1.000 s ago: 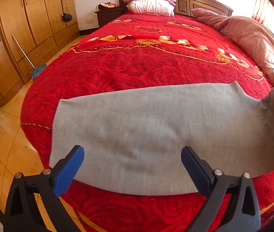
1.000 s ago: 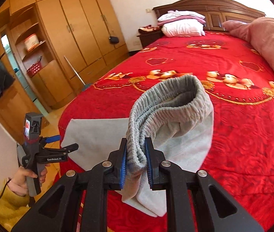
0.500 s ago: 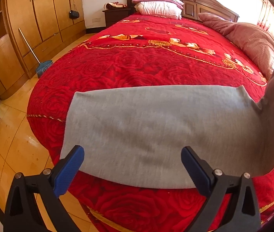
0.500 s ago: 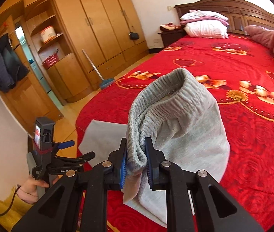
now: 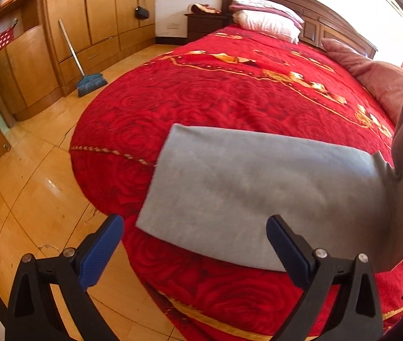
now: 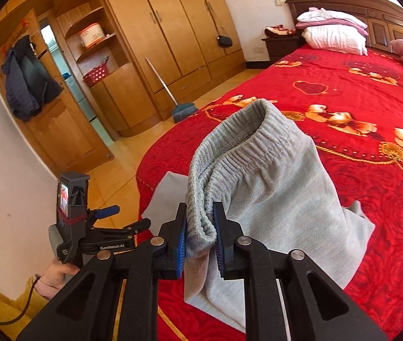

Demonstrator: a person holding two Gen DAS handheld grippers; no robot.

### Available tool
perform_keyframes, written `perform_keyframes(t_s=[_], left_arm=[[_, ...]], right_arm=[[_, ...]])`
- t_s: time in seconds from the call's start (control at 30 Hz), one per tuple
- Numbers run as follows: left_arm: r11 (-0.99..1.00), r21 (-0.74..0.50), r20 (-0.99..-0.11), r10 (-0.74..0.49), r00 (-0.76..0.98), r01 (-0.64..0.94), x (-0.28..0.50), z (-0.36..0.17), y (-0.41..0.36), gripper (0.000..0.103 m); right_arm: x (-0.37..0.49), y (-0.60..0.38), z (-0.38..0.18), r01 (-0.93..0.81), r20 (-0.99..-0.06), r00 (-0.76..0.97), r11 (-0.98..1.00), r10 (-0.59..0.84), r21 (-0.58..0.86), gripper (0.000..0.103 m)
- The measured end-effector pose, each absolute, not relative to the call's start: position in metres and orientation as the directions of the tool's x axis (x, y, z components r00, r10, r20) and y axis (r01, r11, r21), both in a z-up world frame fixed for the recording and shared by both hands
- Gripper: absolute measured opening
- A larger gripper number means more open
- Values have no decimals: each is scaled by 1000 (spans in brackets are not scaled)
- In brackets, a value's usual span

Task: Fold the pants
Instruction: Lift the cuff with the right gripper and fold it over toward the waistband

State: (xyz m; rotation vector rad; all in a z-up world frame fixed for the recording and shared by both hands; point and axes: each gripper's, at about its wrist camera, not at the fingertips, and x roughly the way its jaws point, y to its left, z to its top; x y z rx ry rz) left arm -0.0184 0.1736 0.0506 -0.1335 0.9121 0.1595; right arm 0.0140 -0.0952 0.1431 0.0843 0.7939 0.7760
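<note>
Pants [image 6: 272,187]: soft grey knit, ribbed waistband

Pants [image 5: 258,193] lie on the bed [image 5: 229,99] (broom [image 5: 87,79] stands left).

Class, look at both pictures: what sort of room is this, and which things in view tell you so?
A home bedroom, most likely. A large bed with a red cover and stacked pillows fills it, and a wooden wardrobe lines the wall.

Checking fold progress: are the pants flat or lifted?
Partly lifted: right gripper holds the waistband up; the legs lie on the bed.
</note>
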Motion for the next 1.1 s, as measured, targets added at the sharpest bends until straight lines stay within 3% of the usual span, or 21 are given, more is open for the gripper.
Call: perform_keyframes(t_s=[0.73,1.1], left_arm=[[951,-96,-794,105,599,-294,-38,43,220,102],[920,-135,-804,116,584,-368,-52,29,252,102]], right_arm=[[32,16,139,-730,-644,265,586,718,353,18],[60,91,78,-740,-740,162,576,652,346,18]])
